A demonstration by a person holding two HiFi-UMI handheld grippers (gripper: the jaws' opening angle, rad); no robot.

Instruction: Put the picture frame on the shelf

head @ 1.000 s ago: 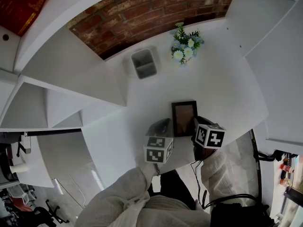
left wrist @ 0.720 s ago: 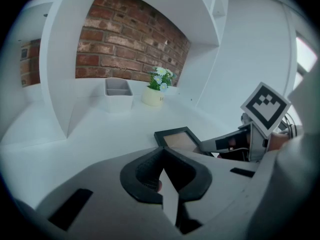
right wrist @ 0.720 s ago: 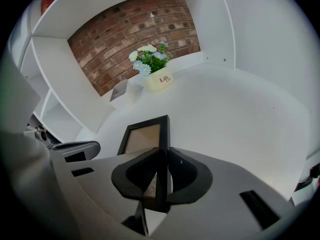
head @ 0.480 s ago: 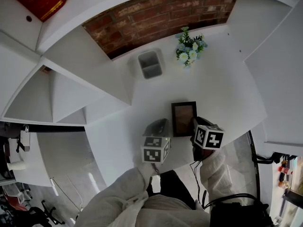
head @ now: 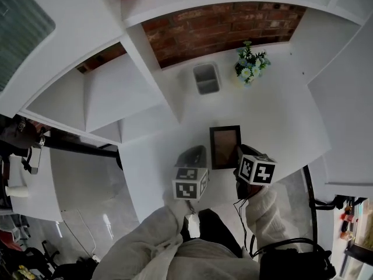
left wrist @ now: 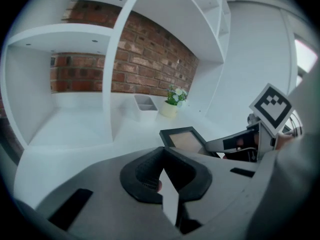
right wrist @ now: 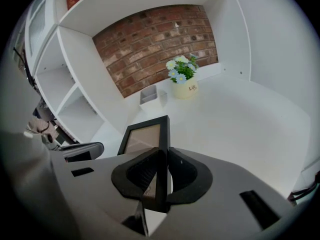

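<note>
Swinging leftward since a second ago, the head view now takes in more of the shelf (head: pixel 111 92). The counter (head: pixel 285 115) bears the frame (head: pixel 225 146) near its front edge, unmoved. The right gripper (head: pixel 240 154) stays clamped on the frame's 3 o'clock edge. The left gripper (head: pixel 196 156), jaws pressed together on nothing, sits at its 8 o'clock. The bin (head: pixel 206 78) stands at the frame's 12 o'clock, the flowers (head: pixel 250 66) at 1.
</note>
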